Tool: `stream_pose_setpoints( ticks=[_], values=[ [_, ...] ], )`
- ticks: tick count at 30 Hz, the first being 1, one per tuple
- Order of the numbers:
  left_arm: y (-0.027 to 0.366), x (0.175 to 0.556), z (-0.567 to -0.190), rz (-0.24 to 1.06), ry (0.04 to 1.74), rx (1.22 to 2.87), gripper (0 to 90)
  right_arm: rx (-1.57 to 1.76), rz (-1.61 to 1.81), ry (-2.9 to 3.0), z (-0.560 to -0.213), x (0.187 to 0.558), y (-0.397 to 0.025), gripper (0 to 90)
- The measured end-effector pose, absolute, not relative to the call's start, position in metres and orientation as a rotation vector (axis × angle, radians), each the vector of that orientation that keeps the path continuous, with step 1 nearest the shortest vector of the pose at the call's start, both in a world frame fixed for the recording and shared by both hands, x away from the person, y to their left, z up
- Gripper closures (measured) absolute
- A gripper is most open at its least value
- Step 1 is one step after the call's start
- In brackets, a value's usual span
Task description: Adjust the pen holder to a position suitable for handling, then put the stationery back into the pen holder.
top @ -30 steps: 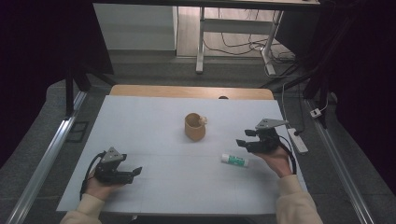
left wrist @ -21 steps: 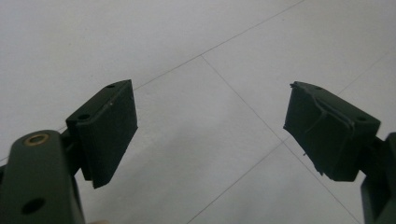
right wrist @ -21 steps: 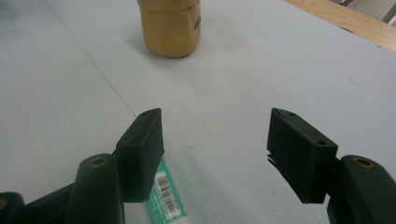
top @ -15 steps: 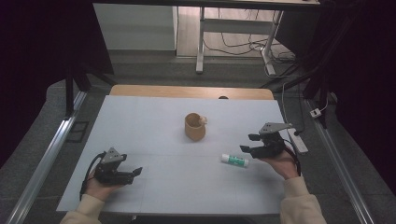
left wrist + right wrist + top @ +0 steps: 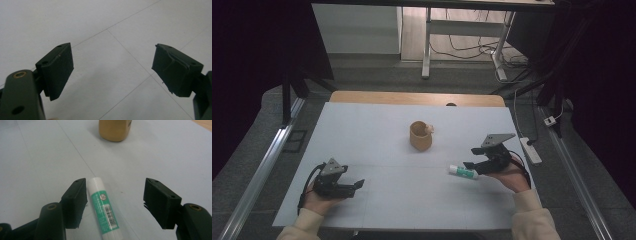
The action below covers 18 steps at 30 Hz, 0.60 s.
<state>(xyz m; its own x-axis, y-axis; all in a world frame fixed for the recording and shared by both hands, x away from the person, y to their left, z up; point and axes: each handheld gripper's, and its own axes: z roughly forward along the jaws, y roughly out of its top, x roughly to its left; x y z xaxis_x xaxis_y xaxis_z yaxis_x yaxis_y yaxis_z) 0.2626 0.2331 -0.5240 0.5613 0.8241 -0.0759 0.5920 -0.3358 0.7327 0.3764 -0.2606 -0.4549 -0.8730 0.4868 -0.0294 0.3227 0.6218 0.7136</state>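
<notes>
A glue stick (image 5: pixel 463 172) with a green label and white ends is seen lying on its side on the white table (image 5: pixel 377 130), toward the right front part of the surface. The right gripper (image 5: pixel 473 164) is held low at the glue stick, with its 2 jaws spread wide apart. In the right gripper view the glue stick (image 5: pixel 103 208) is found between those jaws, close beside the left-hand jaw and well apart from the other; whether that jaw touches it cannot be told. Nothing is pinched by the right gripper (image 5: pixel 115 197).

A tan cup (image 5: pixel 420 135) is stood upright near the middle of the table, well apart from the glue stick; its lower part (image 5: pixel 114 129) is seen at the top of the right gripper view.

The left gripper (image 5: pixel 358 184) is held at the left front of the table, far from both things. Its jaws are also spread wide in the left gripper view (image 5: pixel 112 72), with bare table surface between them
</notes>
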Motion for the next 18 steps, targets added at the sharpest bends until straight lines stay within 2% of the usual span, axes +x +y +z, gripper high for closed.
stream_pose_setpoints(
  ticks=[18],
  values=[
    [0.233, 0.263, -0.524, 0.402, 1.128, 2.06, 16.8, 0.543, 0.888, 2.792, -0.475, 0.384, -0.218, 35.2]
  ],
)
